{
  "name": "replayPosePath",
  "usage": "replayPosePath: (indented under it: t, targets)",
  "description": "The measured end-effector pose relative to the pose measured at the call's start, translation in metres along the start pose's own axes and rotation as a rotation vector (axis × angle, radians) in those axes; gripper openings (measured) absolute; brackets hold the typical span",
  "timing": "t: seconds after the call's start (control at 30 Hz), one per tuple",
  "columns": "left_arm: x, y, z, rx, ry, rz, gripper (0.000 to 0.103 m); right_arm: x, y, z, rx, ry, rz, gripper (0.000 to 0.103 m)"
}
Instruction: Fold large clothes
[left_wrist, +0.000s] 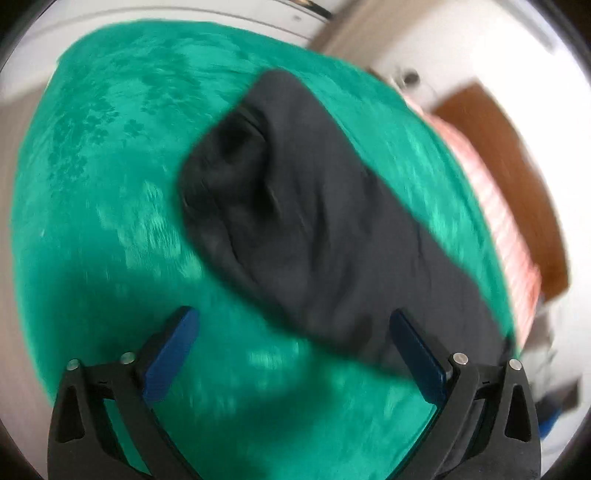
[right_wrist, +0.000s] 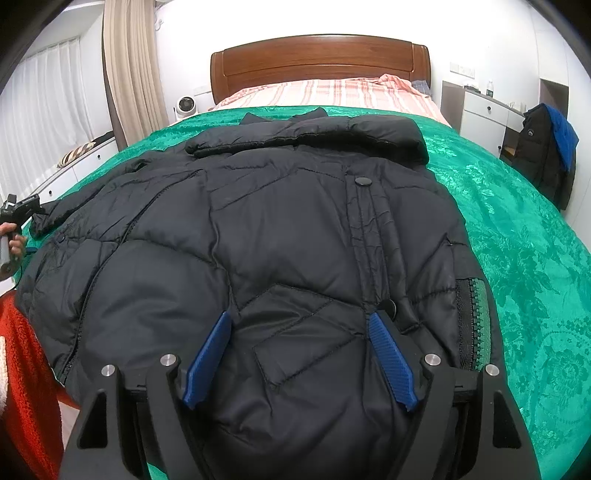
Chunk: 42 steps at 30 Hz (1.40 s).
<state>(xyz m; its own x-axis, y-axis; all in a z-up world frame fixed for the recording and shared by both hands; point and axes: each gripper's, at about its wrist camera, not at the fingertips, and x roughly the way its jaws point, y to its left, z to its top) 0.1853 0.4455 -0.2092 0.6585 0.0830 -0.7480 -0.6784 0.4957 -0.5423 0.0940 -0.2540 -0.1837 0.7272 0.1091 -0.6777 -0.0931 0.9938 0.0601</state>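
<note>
On the bed there's one green bedspread (right_wrist: 517, 206) with one black puffer jacket (right_wrist: 258, 229) spread flat across it. Far left, one hand (right_wrist: 14, 243) holds the left gripper (left_wrist: 291, 325), jaws wide, nothing between. Right gripper (right_wrist: 299, 325) hovers wide over the jacket's hem, empty too.

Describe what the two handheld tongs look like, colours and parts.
Both match. The left tongs and right tongs each have a black plastic frame with triangular cut-outs, round silver pins at the joints, and two long blue pads. The right pair's pads show a fine ribbed texture; the left view is too blurred to tell.
</note>
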Motion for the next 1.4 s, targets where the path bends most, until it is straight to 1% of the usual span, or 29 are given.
replayPosePath:
  t: [0.03, 0.07, 0.1, 0.13, 0.17, 0.2, 0.27, 0.37, 0.43, 0.5, 0.53, 0.57, 0.6, 0.67, 0.73, 0.8, 0.83, 0.9, 0.93, 0.97, 1.0, 1.03, 1.07, 1.13, 1.2, 1.23, 1.33, 1.37, 1.4]
  targets:
    - [-0.001, 0.0, 0.005, -0.03, -0.023, -0.002, 0.102, 0.0, 0.0, 0.0, -0.001, -0.001, -0.001, 0.077]
    - [0.0, -0.003, 0.01, -0.048, -0.034, -0.017, 0.098, 0.0, 0.001, 0.0, -0.002, -0.001, -0.003, 0.077]
    - [0.001, -0.007, 0.015, -0.045, -0.041, -0.055, 0.087, 0.0, 0.002, -0.001, -0.004, -0.003, -0.004, 0.078]
    - [0.002, -0.011, 0.018, -0.036, -0.042, -0.061, 0.05, 0.001, 0.003, -0.001, -0.006, -0.003, -0.006, 0.078]
    - [0.005, -0.016, 0.024, -0.016, -0.031, -0.043, 0.015, 0.001, 0.004, -0.001, -0.006, -0.004, -0.007, 0.079]
    - [0.007, -0.022, 0.029, 0.001, -0.021, -0.067, 0.01, 0.001, 0.005, -0.001, -0.007, -0.004, -0.006, 0.079]
    - [-0.003, -0.04, 0.037, 0.055, -0.055, -0.036, 0.006, 0.001, 0.005, -0.001, -0.004, -0.004, -0.003, 0.079]
    - [-0.037, -0.102, 0.045, 0.217, -0.136, -0.045, 0.006, 0.0, 0.003, -0.002, 0.003, -0.002, 0.006, 0.08]
    - [-0.069, -0.161, 0.042, 0.355, -0.2, -0.089, 0.006, 0.0, 0.002, -0.001, 0.006, -0.001, 0.009, 0.08]
    - [-0.099, -0.225, 0.033, 0.501, -0.258, -0.155, 0.006, -0.001, 0.001, -0.001, 0.008, 0.0, 0.013, 0.08]
    - [-0.115, -0.261, 0.02, 0.583, -0.285, -0.194, 0.006, -0.001, 0.001, -0.001, 0.009, 0.002, 0.016, 0.08]
    - [-0.133, -0.302, 0.001, 0.678, -0.314, -0.237, 0.006, -0.001, 0.0, 0.0, 0.011, 0.003, 0.019, 0.08]
    - [-0.142, -0.332, -0.017, 0.746, -0.333, -0.272, 0.006, -0.001, 0.0, 0.0, 0.013, 0.005, 0.022, 0.08]
    - [-0.163, -0.396, -0.068, 0.897, -0.352, -0.363, 0.006, -0.001, -0.001, 0.0, 0.016, 0.006, 0.029, 0.08]
    - [-0.169, -0.44, -0.118, 1.01, -0.344, -0.433, 0.006, -0.002, -0.002, 0.001, 0.016, 0.007, 0.033, 0.08]
    - [-0.163, -0.479, -0.185, 1.132, -0.312, -0.492, 0.006, -0.003, -0.003, 0.0, 0.017, 0.008, 0.037, 0.08]
    - [-0.159, -0.489, -0.206, 1.17, -0.299, -0.503, 0.006, -0.003, -0.003, 0.0, 0.018, 0.008, 0.04, 0.08]
    - [-0.137, -0.507, -0.277, 1.285, -0.256, -0.519, 0.007, -0.004, -0.004, -0.001, 0.019, 0.01, 0.045, 0.08]
    - [-0.129, -0.51, -0.299, 1.322, -0.245, -0.517, 0.011, -0.004, -0.004, -0.002, 0.018, 0.009, 0.048, 0.08]
    - [-0.114, -0.512, -0.333, 1.382, -0.219, -0.509, 0.024, -0.004, -0.005, -0.002, 0.016, 0.009, 0.051, 0.08]
    - [-0.097, -0.511, -0.367, 1.449, -0.172, -0.491, 0.037, -0.004, -0.005, -0.002, 0.016, 0.009, 0.054, 0.08]
    - [-0.085, -0.509, -0.386, 1.49, -0.144, -0.47, 0.07, -0.004, -0.006, -0.002, 0.017, 0.01, 0.058, 0.08]
    - [-0.07, -0.501, -0.416, 1.558, -0.109, -0.429, 0.09, -0.005, -0.006, -0.003, 0.018, 0.01, 0.059, 0.08]
    - [-0.06, -0.478, -0.463, 1.681, -0.066, -0.389, 0.089, -0.006, -0.007, -0.004, 0.021, 0.011, 0.065, 0.08]
    - [-0.057, -0.451, -0.481, 1.767, -0.027, -0.372, 0.089, -0.007, -0.008, -0.004, 0.023, 0.012, 0.073, 0.08]
    - [-0.06, -0.447, -0.483, 1.776, -0.022, -0.369, 0.089, -0.007, -0.008, -0.005, 0.023, 0.012, 0.075, 0.08]
    - [-0.069, -0.428, -0.471, 1.732, 0.037, -0.357, 0.089, -0.006, -0.008, -0.005, 0.023, 0.015, 0.078, 0.081]
    - [-0.076, -0.418, -0.454, 1.691, 0.062, -0.358, 0.09, -0.006, -0.008, -0.004, 0.024, 0.017, 0.077, 0.081]
    - [-0.084, -0.41, -0.439, 1.661, 0.068, -0.351, 0.09, -0.005, -0.008, -0.003, 0.024, 0.02, 0.076, 0.081]
